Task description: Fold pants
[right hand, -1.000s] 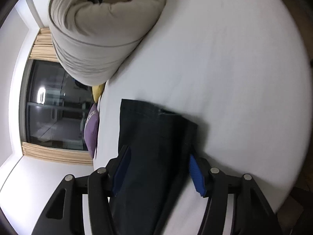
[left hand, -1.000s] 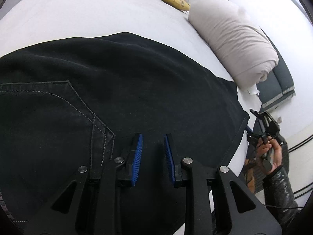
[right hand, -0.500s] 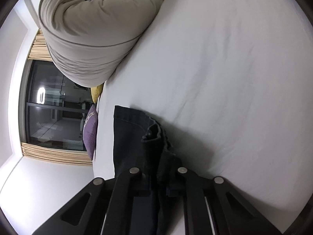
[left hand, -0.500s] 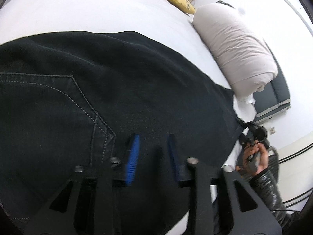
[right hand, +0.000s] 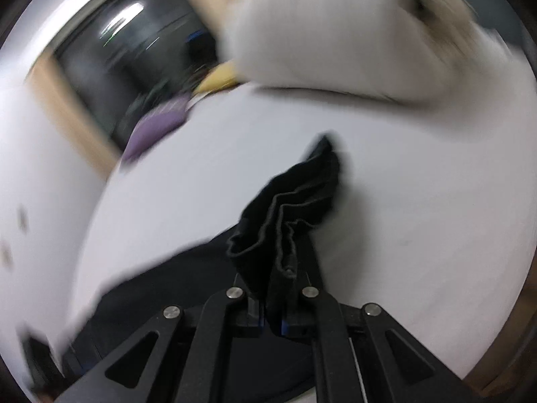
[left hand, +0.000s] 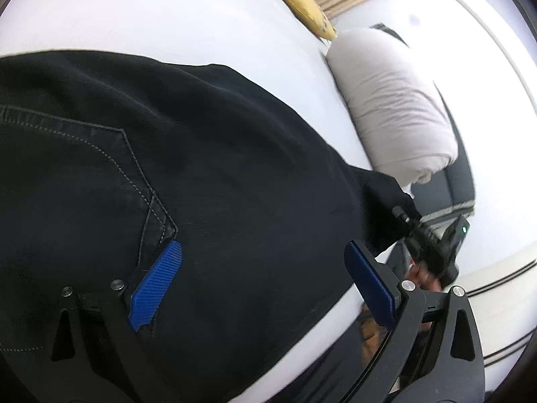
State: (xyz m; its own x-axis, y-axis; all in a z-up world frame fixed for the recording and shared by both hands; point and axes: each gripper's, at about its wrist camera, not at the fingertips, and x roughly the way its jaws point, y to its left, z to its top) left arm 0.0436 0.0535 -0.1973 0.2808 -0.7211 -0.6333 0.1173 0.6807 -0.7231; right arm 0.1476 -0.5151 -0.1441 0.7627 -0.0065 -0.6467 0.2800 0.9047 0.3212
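Observation:
Black pants lie spread on the white bed, back pocket stitching at the left. My left gripper is open, its blue pads wide apart just above the fabric near the pocket corner. My right gripper is shut on the bunched hem end of the pants and holds it lifted above the sheet. It also shows in the left wrist view at the pants' far right end, with the hand holding it.
A rolled beige duvet lies at the bed's right side, also in the right wrist view. A yellow pillow and a purple pillow sit at the head. A dark window is behind.
My left gripper opened wide. My right gripper shut on the pants' hem end and lifted it, swinging the camera; the right wrist view is now blurred.

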